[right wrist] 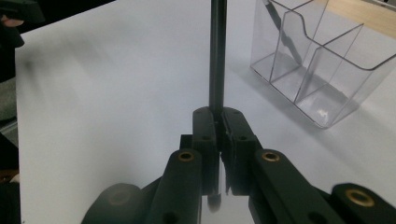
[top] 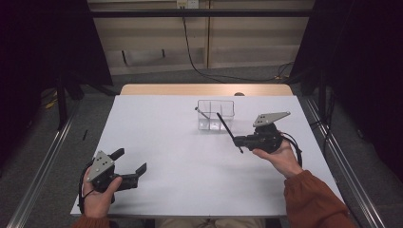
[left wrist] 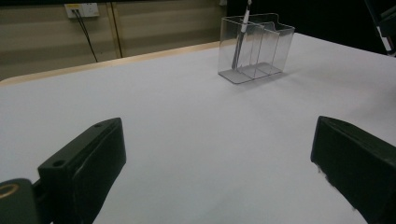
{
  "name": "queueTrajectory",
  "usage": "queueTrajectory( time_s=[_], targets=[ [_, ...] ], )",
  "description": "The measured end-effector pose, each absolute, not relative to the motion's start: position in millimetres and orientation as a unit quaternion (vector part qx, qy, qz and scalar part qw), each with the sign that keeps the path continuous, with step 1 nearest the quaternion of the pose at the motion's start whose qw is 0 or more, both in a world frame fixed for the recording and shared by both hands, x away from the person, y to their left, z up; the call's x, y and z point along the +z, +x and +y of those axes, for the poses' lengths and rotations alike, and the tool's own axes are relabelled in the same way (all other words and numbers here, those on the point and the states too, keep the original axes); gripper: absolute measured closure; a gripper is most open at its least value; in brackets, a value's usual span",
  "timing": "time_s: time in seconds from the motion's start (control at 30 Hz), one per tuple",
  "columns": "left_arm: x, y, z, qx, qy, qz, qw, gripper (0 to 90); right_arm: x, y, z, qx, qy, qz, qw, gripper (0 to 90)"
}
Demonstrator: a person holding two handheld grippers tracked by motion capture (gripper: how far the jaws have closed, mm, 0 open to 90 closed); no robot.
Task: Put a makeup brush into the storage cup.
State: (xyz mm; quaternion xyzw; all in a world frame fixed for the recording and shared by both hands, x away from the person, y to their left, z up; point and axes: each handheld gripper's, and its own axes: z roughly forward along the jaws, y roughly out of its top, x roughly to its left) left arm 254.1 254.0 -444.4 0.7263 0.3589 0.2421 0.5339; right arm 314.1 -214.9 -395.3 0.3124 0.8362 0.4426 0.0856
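Clamped between the jaws of the right gripper (top: 241, 141), a dark pen (top: 229, 131) is held slanted, its upper end near the front of the clear holder (top: 216, 115) and its lower end just above the table (top: 190, 180). In the right gripper view the pen (right wrist: 217, 56) is seen rising from the closed jaws, beside the holder (right wrist: 322, 65). A second pen (left wrist: 243, 32) is leaned in the holder's end compartment. The left gripper (top: 129, 164) is held well apart from the holder, near the table's front edge, its jaws spread with nothing between them.
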Motion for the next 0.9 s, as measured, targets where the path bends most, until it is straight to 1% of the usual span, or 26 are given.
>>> queueTrajectory(
  time_s=[0.1, 0.47, 0.67, 0.9],
  targets=[
    [-444.3, 254.1, 253.3, 0.242, 0.728, 0.358, 0.533, 3.4, -394.4, 310.5, -214.8, 0.446, 0.302, 0.839, 0.084, 84.6],
    [-444.0, 253.6, 251.3, 0.241, 0.731, 0.353, 0.532, 3.4, -391.9, 300.9, -193.2, 0.427, 0.246, 0.869, 0.049, 84.6],
    [-444.1, 253.9, 250.9, 0.241, 0.733, 0.353, 0.53, 3.4, -394.1, 299.8, -185.4, 0.413, 0.229, 0.881, 0.035, 84.5],
    [-444.2, 254.0, 248.9, 0.241, 0.734, 0.35, 0.53, 3.4, -388.7, 299.7, -176.9, 0.391, 0.198, 0.899, 0.021, 84.5]
  ],
)
